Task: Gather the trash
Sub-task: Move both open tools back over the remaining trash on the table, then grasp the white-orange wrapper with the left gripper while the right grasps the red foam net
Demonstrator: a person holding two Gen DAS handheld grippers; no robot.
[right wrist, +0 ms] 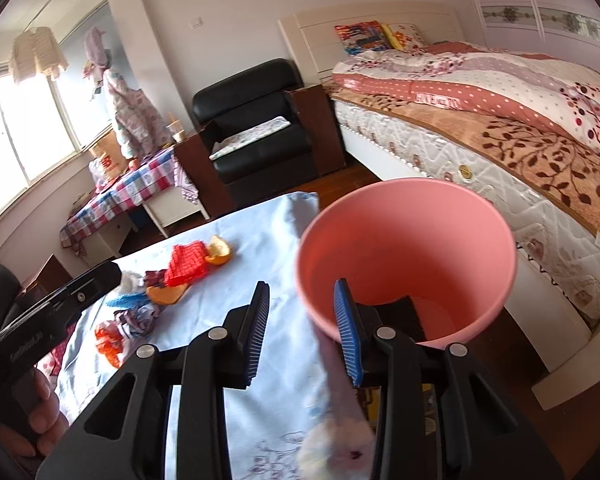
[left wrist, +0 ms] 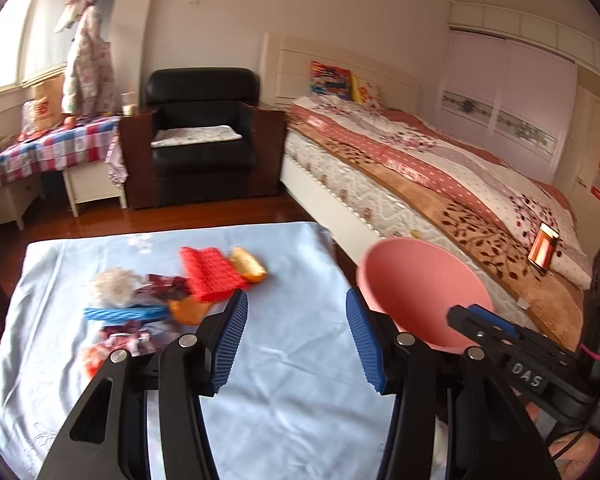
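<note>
The left claw (left wrist: 296, 316) hangs over the near part of the table with its jaws spread wide and nothing between the blue pads, only the pale blue cloth (left wrist: 292, 392) below. The trash lies in a loose heap on the left half of that cloth, ahead and to the left of this claw: a red mesh piece (left wrist: 210, 278) with a bit of orange peel (left wrist: 249, 265) touching its far right corner, a white fluffy wad (left wrist: 112, 286), a dark red wrapper (left wrist: 168, 285), a blue strip (left wrist: 126, 314), a second piece of peel (left wrist: 188, 311) just beside the left pad, and crumpled wrappers (left wrist: 126, 340) nearest. The right claw (right wrist: 302, 308) stands partway open at the right edge of the table. Its right pad lies across the near left wall of a pink bucket (right wrist: 412, 232), while bare cloth shows between its left pad and that wall; I cannot tell whether it grips the bucket. The bucket sits right of the table, between it and the bed (right wrist: 500, 120), mouth tilted toward the claws. A hand (right wrist: 40, 416) shows at the near left.
</note>
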